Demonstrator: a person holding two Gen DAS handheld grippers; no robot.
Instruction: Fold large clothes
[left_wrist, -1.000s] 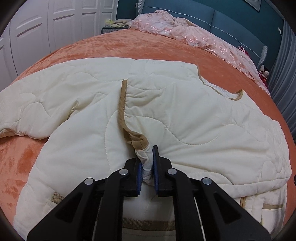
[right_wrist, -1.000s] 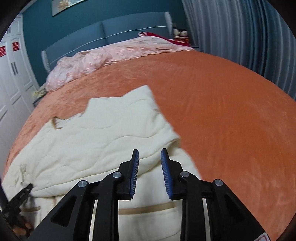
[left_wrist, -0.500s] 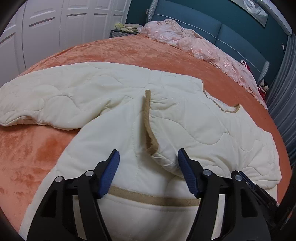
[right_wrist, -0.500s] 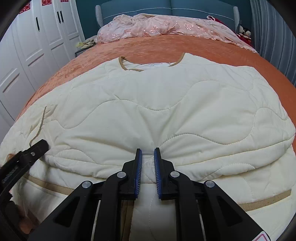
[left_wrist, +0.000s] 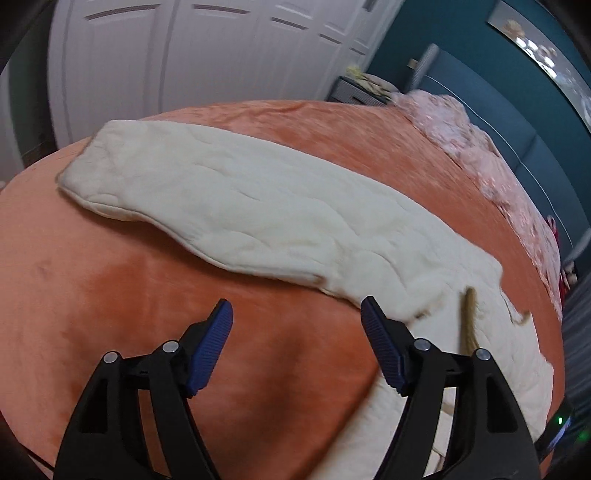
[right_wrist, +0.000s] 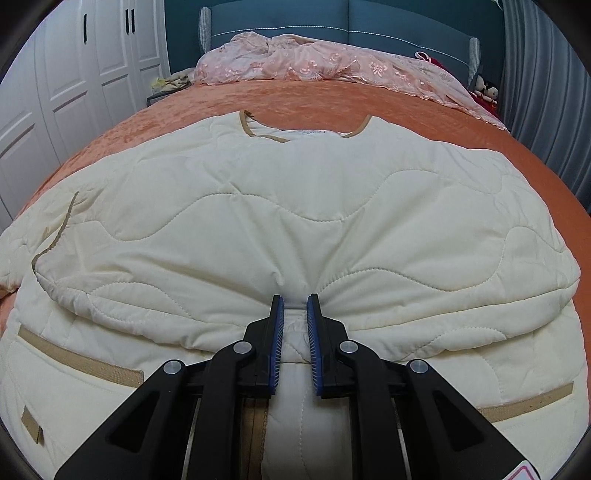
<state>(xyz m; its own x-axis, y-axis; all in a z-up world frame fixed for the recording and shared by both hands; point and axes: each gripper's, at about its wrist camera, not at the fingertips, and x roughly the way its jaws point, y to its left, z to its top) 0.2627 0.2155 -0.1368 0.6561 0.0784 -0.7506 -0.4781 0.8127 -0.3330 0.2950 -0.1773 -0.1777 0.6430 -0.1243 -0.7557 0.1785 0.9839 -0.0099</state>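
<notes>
Two tools worked over one cream quilted jacket (right_wrist: 295, 206) spread on a bed with an orange cover (right_wrist: 295, 99). Seen from the right wrist, the jacket lay front-down across the cover, its tan-trimmed neckline (right_wrist: 303, 131) pointing away toward the blue headboard (right_wrist: 280, 26) and its hem nearest the camera, so that the body's long axis ran from foot to head of the bed. The right tool (right_wrist: 295, 306) stood nearly closed, its blue pads pinching a gathered fold of the jacket's lower edge, with puckers radiating from the grip. Seen from the left wrist, one sleeve (left_wrist: 229, 206) lay stretched flat, its long axis running diagonally from the cuff at upper left toward the jacket body at lower right. The left tool (left_wrist: 295, 314) had just been opening; its jaws stood wide apart over bare orange cover and held nothing, the right pad just beside the sleeve's near edge. A pink lace coverlet (right_wrist: 332, 62) lay bunched by the headboard, and white wardrobe doors (left_wrist: 184, 55) stood beyond the bed.
</notes>
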